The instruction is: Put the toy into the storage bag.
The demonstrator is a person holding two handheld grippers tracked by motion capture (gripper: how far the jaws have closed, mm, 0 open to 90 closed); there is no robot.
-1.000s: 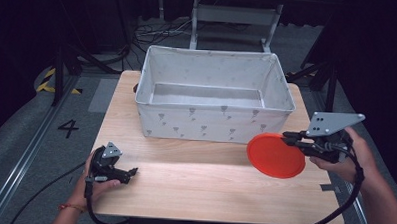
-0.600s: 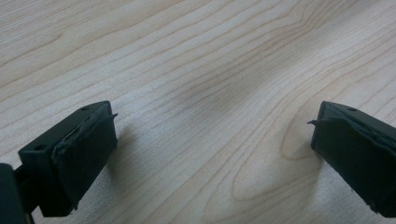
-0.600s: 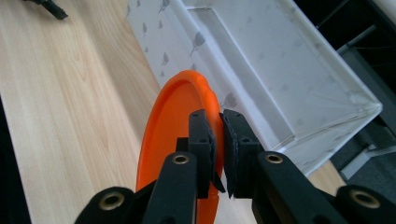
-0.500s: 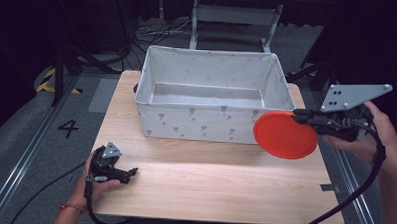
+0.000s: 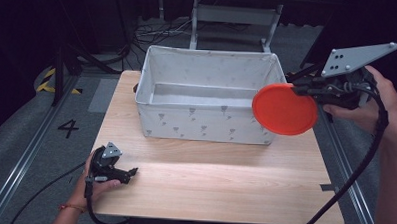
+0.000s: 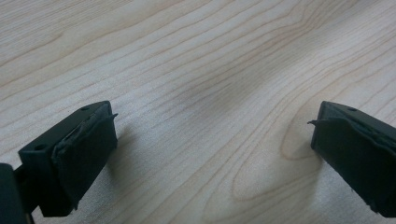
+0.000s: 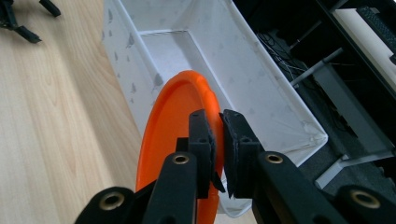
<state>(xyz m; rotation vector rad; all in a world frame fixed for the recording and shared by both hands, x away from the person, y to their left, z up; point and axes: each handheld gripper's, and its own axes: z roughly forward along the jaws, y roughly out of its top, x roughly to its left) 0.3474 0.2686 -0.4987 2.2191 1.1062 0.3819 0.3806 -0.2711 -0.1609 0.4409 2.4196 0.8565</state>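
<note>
We are lifting orange plate (image 5: 284,109), pinched in right gripper (image 5: 298,89), from table (image 5: 209,177) to box (image 5: 207,100) rim; left gripper (image 5: 129,174) resting wide open, empty.

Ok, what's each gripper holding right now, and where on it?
The right gripper pinches the orange plate by its rim, near the bin. The left gripper holds nothing, jaws open.
</note>
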